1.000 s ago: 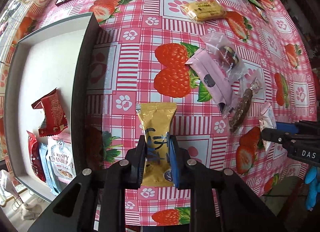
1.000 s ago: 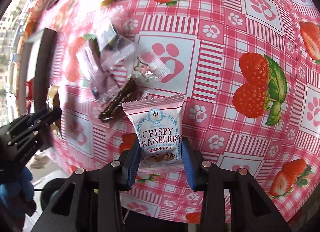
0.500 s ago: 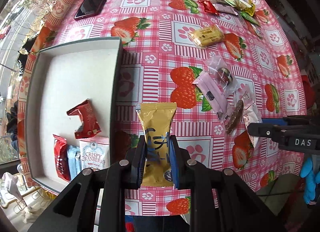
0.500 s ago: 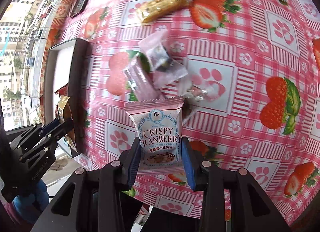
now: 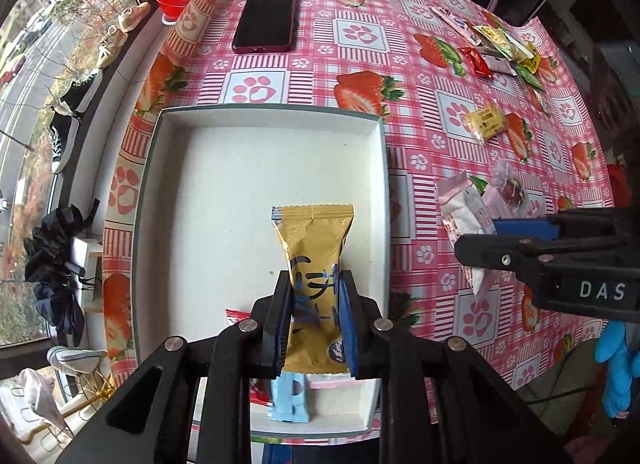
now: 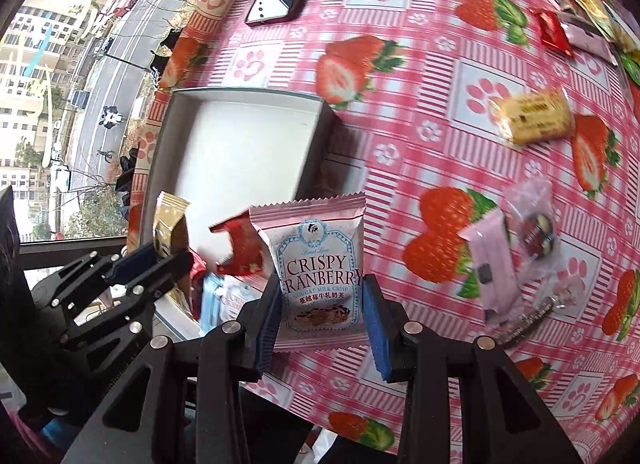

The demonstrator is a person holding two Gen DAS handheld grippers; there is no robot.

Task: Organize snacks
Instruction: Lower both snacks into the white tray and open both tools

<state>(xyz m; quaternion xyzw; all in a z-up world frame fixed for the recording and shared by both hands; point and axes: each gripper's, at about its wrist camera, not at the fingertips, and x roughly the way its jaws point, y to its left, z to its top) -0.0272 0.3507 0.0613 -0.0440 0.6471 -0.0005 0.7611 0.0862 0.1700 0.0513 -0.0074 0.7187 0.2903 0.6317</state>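
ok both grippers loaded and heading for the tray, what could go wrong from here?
1. The two grippers are close together: the right gripper sits just past the tray's right wall, so they may collide when both place.
2. The left gripper pinches the gold snack packet near its lower end only; it could swing or slip.
3. The near end of the tray already holds the red packet and a light blue packet; the Crispy Cranberry packet may land on them.
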